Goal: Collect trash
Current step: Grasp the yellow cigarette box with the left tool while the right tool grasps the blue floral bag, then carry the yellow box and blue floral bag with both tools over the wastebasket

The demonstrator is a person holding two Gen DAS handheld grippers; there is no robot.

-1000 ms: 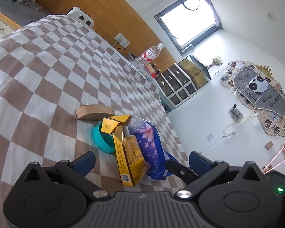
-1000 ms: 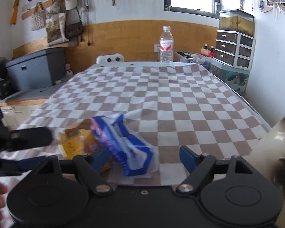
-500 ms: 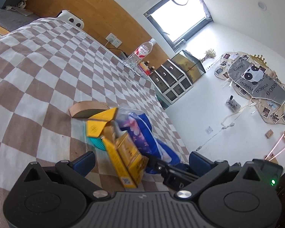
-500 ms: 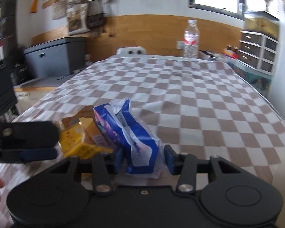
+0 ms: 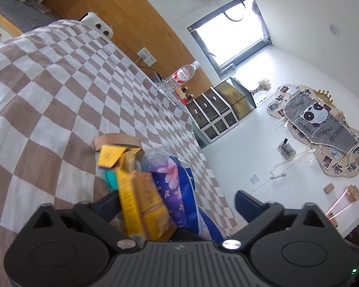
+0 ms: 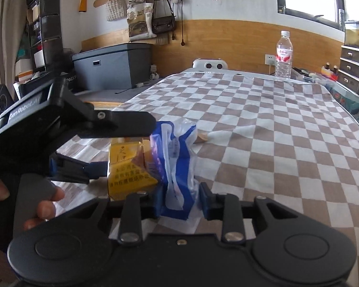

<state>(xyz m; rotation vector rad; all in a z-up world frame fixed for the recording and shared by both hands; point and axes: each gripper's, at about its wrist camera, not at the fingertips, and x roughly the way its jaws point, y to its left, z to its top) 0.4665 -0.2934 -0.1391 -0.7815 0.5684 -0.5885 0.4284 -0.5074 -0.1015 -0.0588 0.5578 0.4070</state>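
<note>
A yellow carton (image 5: 141, 201) leans against a blue and white flowered plastic bag (image 5: 177, 186) on the checked tablecloth (image 5: 47, 95). Both lie between the wide jaws of my left gripper (image 5: 177, 203), which are closing without pressing on them. A teal lid (image 5: 110, 179) peeks out behind the carton, beside a tan curved cardboard piece (image 5: 117, 141). In the right wrist view my right gripper (image 6: 182, 198) is closing, its blue pads pinching the near end of the bag (image 6: 177, 157). The left gripper's fingers (image 6: 122, 124) straddle the carton (image 6: 126, 167) from the left.
A water bottle (image 6: 284, 55) and a white device (image 6: 209, 64) stand at the table's far end. A grey storage box (image 6: 114, 67) sits beyond the left edge, drawers (image 6: 354, 71) at the far right. A hand (image 6: 43, 203) holds the left gripper's handle.
My right gripper's jaws have closed from wide apart onto the blue bag. The left gripper has come closer, so the yellow carton now sits between its fingers.
</note>
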